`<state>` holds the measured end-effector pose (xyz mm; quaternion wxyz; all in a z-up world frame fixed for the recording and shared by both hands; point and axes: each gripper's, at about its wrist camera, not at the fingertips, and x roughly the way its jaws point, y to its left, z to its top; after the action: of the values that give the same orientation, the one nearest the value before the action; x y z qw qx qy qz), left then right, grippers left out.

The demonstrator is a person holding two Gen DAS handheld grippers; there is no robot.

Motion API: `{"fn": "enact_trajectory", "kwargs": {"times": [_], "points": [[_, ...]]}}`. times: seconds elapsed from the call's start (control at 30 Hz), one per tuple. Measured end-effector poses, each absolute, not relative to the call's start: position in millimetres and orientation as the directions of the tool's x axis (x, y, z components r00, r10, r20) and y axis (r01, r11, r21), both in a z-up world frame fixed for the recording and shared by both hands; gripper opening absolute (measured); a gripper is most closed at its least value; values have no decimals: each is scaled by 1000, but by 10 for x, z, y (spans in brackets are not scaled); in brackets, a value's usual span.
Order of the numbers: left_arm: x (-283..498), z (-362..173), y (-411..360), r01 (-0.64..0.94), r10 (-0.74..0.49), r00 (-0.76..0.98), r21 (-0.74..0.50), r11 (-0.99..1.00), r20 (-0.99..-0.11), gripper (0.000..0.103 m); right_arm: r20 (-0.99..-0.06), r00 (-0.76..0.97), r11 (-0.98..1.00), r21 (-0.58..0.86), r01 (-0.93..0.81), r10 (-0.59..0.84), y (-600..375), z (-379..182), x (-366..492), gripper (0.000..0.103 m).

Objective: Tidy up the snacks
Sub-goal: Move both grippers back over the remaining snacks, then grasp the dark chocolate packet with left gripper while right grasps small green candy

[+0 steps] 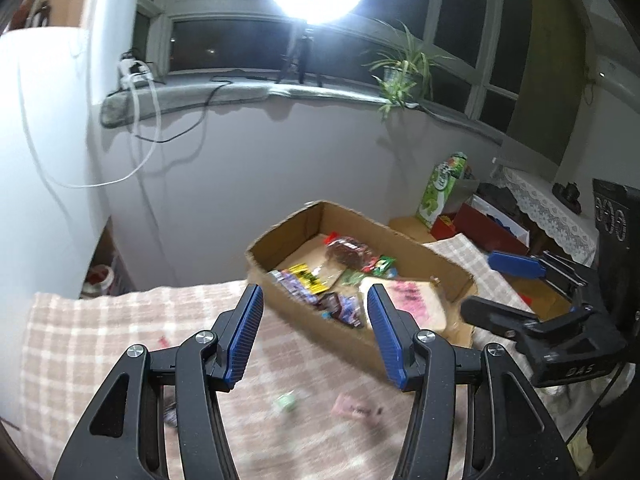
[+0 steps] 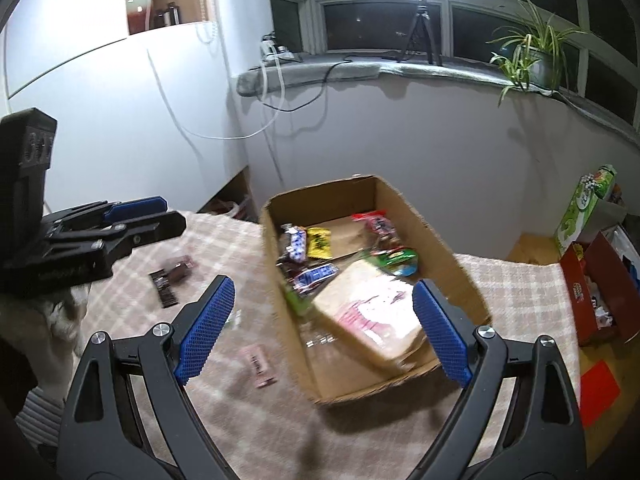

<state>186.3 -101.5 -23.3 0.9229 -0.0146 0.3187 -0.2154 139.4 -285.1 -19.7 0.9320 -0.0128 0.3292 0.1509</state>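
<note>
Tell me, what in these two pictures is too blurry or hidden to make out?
- Pink wrapper and small green snack on the cloth, left wrist view: motion blur, print unreadable.
- Snacks deep in the cardboard box, right wrist view: the big pale packet overlaps them.
- Dark snack bars, right wrist view: too small to read.
- Red box, right wrist view: cut off by the edge.

Layout as I see it from the wrist views

Cardboard box [image 2: 460, 280] sits on the worktop [image 2: 520, 292], snack packets [image 2: 320, 242] inside; loose packets [image 2: 258, 364] lie on the worktop left of it.
</note>
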Motion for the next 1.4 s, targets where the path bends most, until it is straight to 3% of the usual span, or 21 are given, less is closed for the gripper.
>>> {"fn": "enact_trajectory", "kwargs": {"times": [0.53,0.73,1.0,1.07,1.4], "points": [[1602,-564,56,206,-311,714,-237,949,-627,54,-655,649,898,108,-427,387,-2127,-507,1138,93],[1556,-808,170,178,-306,683,-255,951,-664,59,-691,614,893,102,-439,381,-1863,-775,1239,92],[1608,-1135,83,180,-329,625,-279,943,-708,59,-730,583,905,117,-408,357,-1758,-1048,1497,85],[1641,-1171,79,180,-336,616,-289,940,-712,59,-743,571,907,115,-405,349,-1733,-1104,1559,75],[1769,-1344,74,169,-384,574,-354,920,-724,56,-780,550,922,88,-378,300,-1626,-1338,1786,74]]}}
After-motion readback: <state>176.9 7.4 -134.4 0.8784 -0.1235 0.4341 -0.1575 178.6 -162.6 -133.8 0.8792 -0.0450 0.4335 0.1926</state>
